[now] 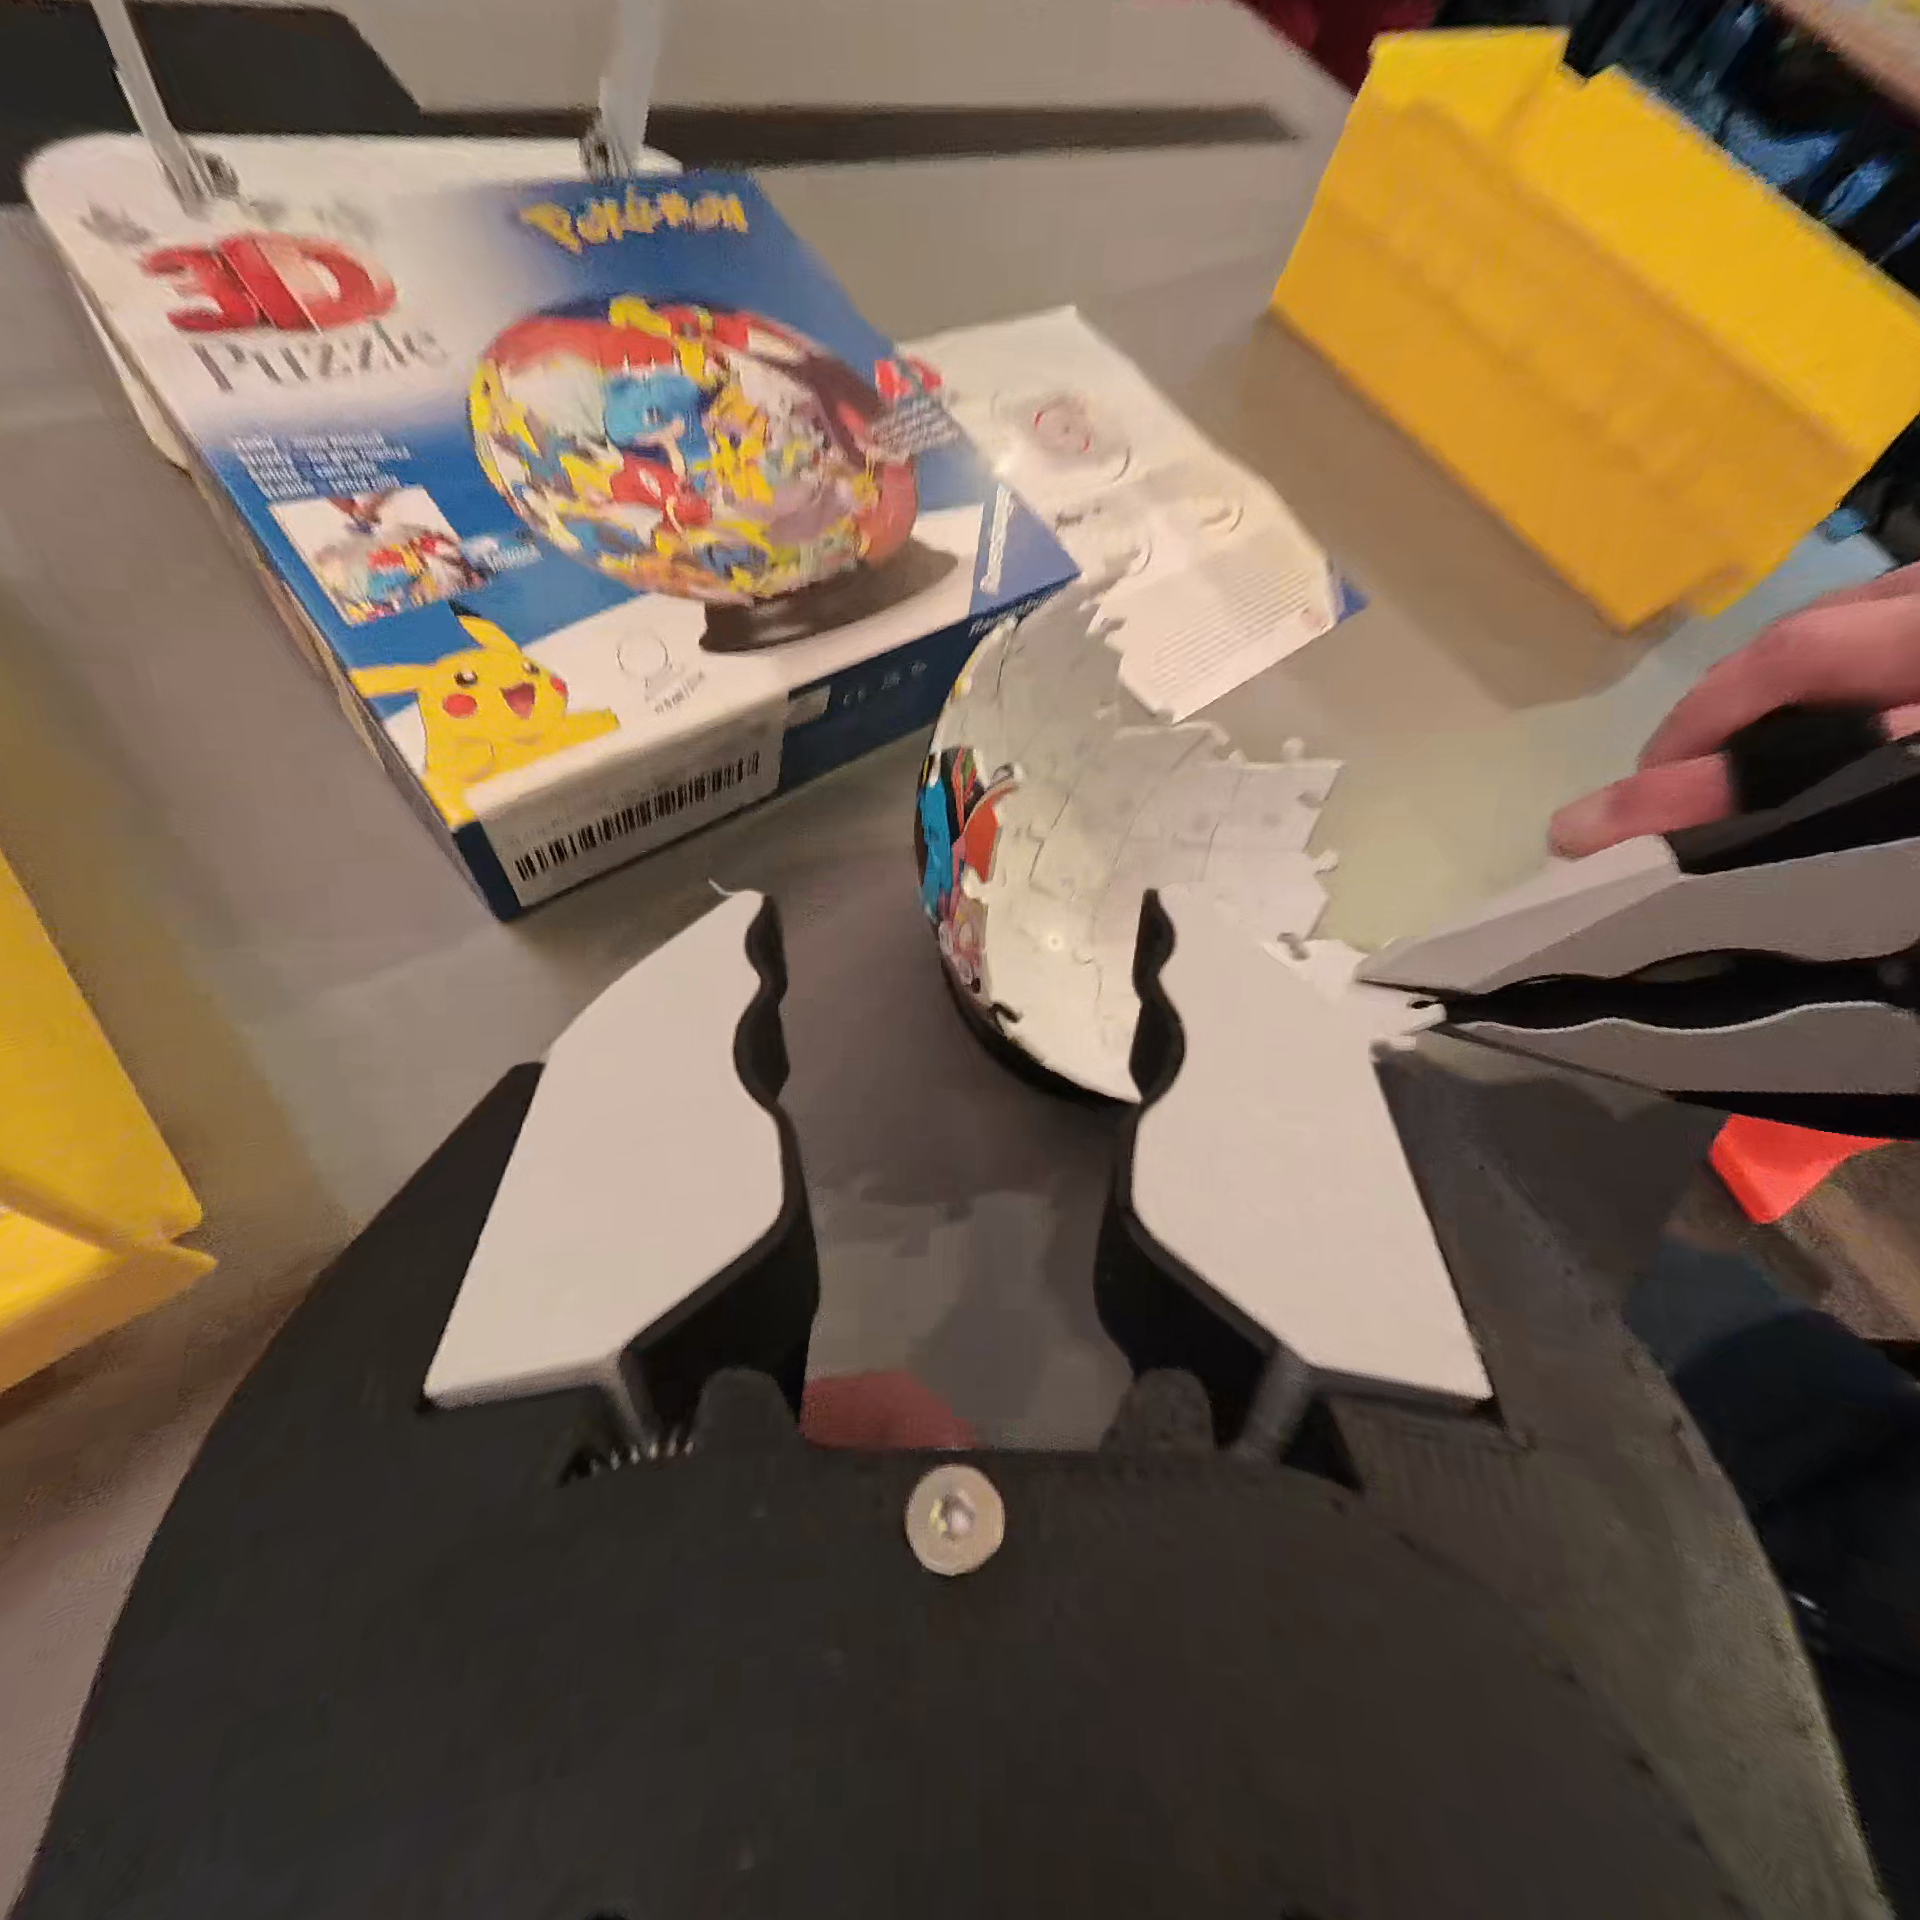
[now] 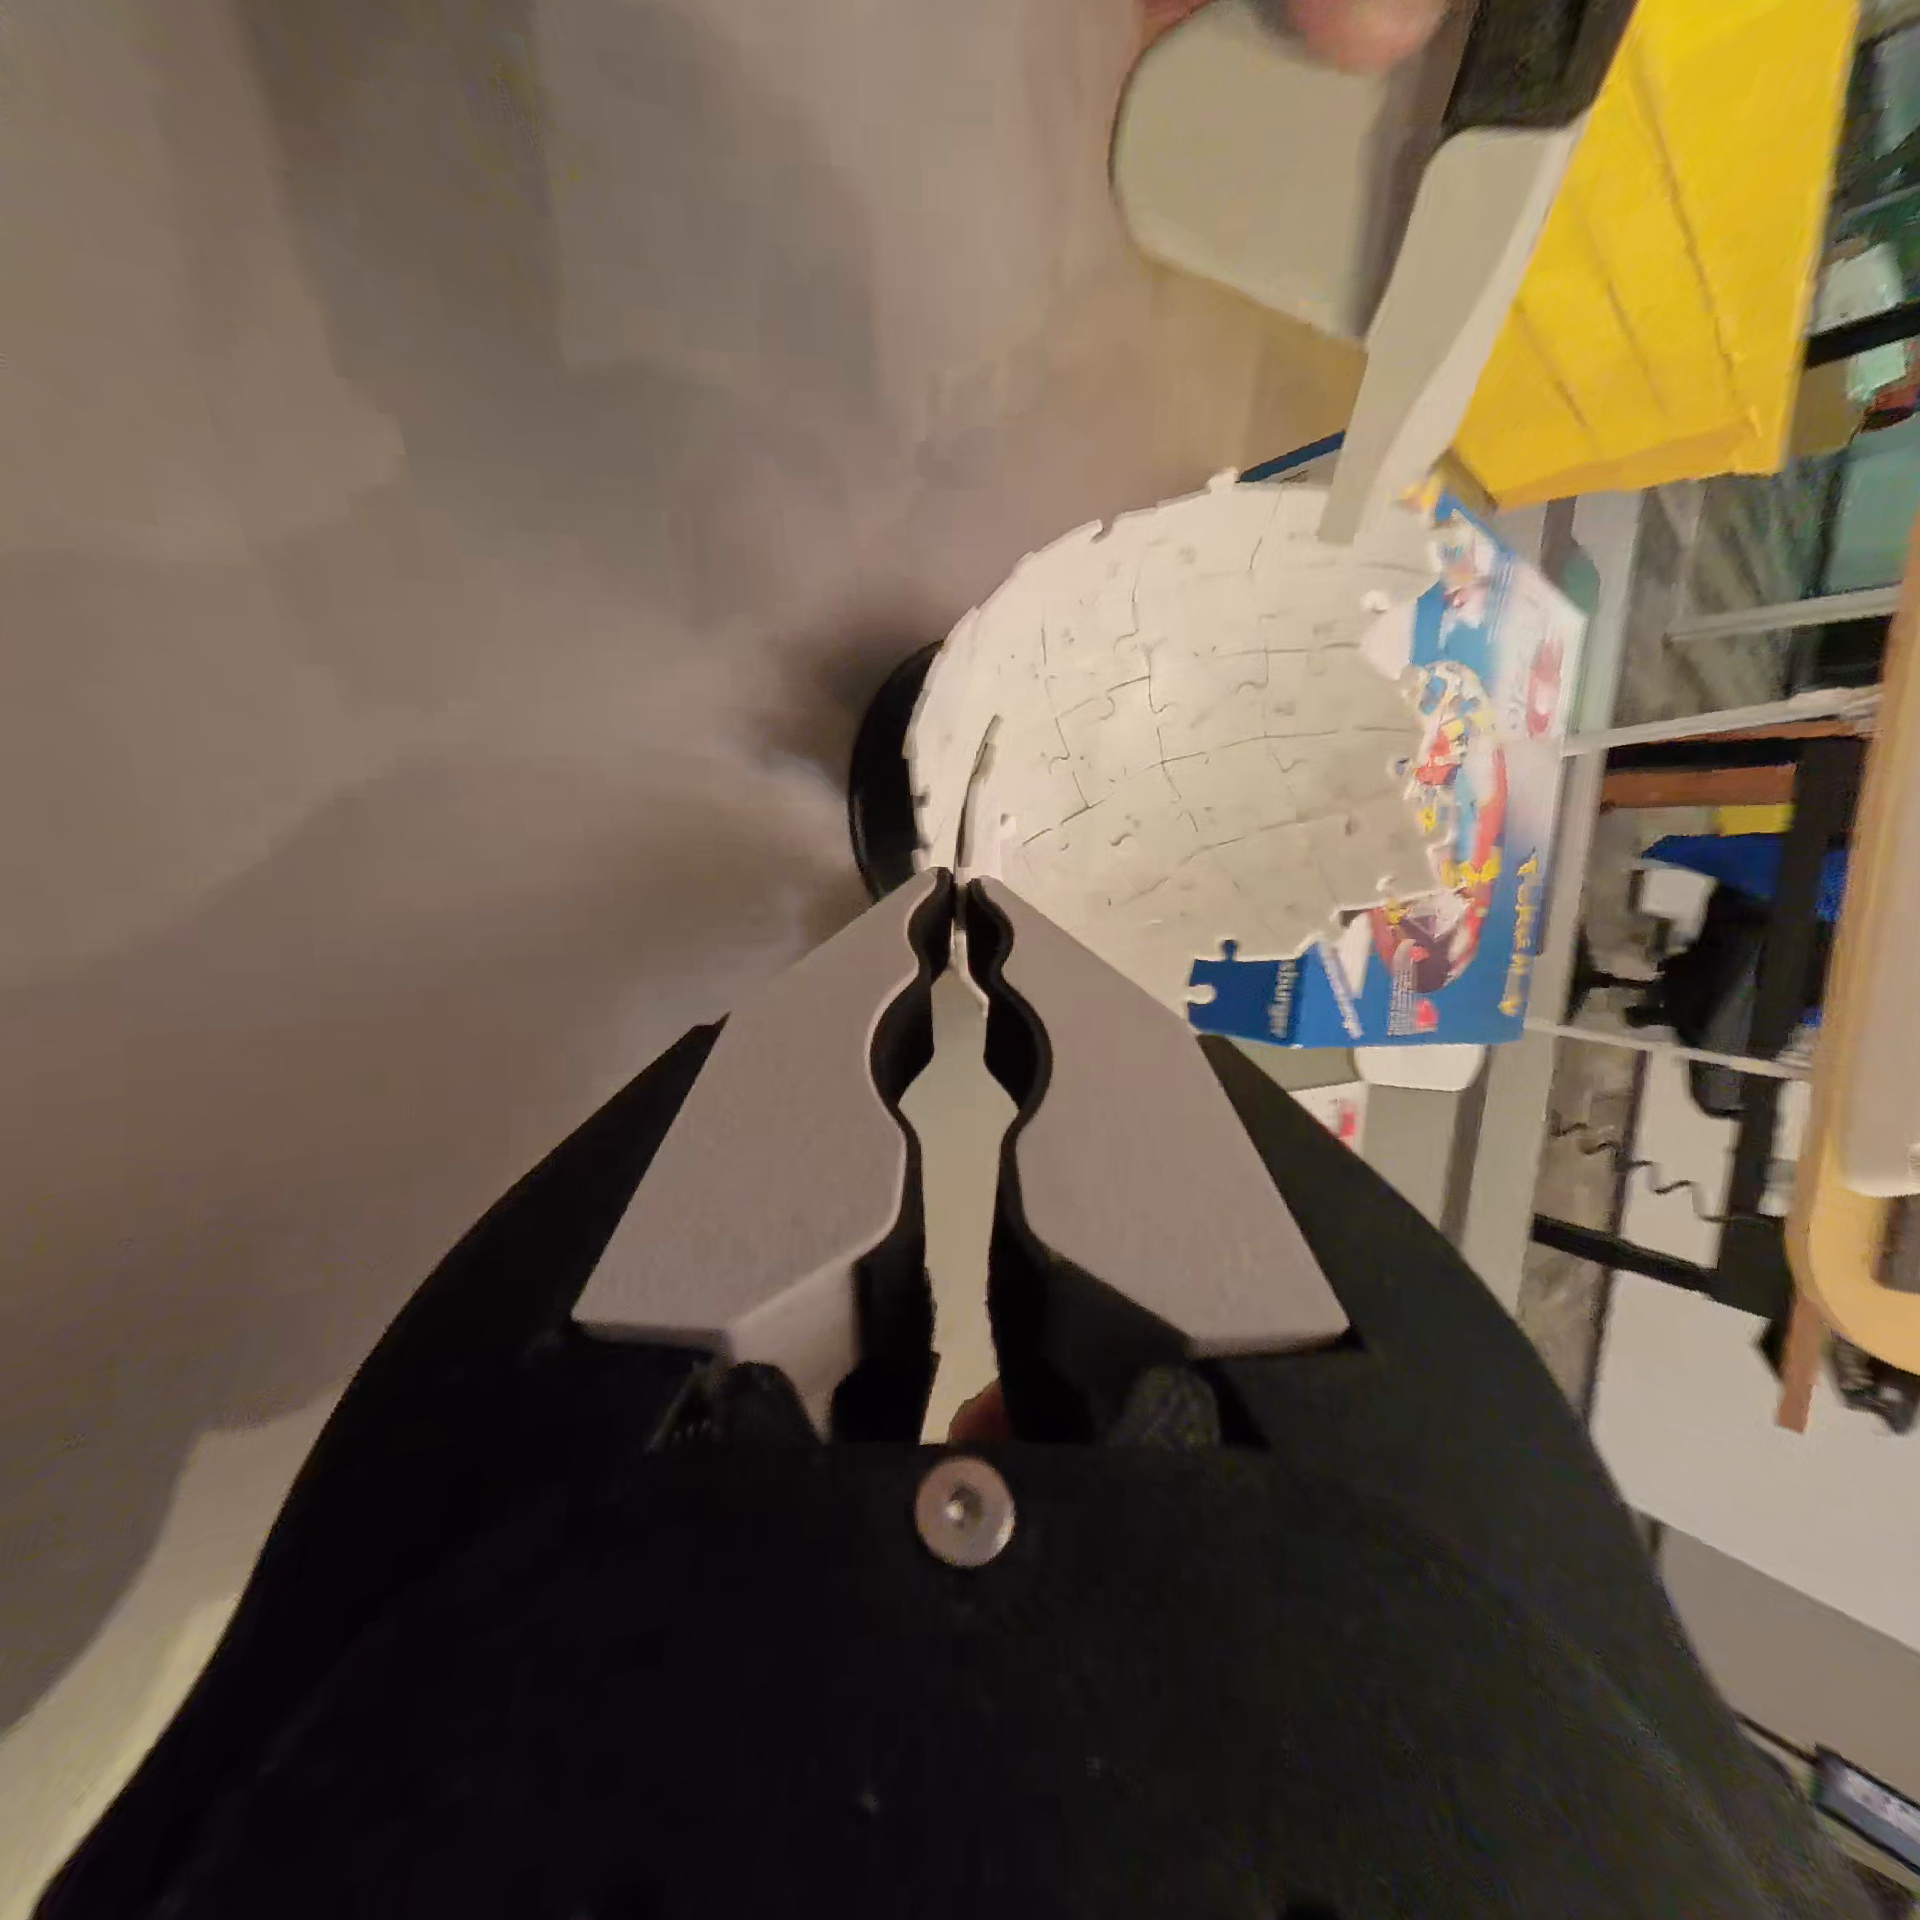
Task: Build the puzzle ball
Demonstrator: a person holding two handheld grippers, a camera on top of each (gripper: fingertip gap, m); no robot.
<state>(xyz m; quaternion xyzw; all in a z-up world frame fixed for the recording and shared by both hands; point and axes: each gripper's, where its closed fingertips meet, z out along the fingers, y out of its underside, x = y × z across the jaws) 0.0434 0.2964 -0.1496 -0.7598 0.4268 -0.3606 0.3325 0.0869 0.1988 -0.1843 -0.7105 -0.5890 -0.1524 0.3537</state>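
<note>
The partly built puzzle ball is an open shell, white inside and coloured outside, on a black stand on the grey table. My right gripper is shut on a white puzzle piece at the shell's rim; I cannot tell whether the piece is joined to the shell. It enters the left wrist view from the right. My left gripper is open and empty, just in front of the shell, its right finger overlapping the shell's near side. One of its fingers reaches the shell's far rim.
The puzzle box lies flat behind the ball, with a paper leaflet beside it. A yellow bin stands at the back right and another at the left edge. A hand holds the right gripper.
</note>
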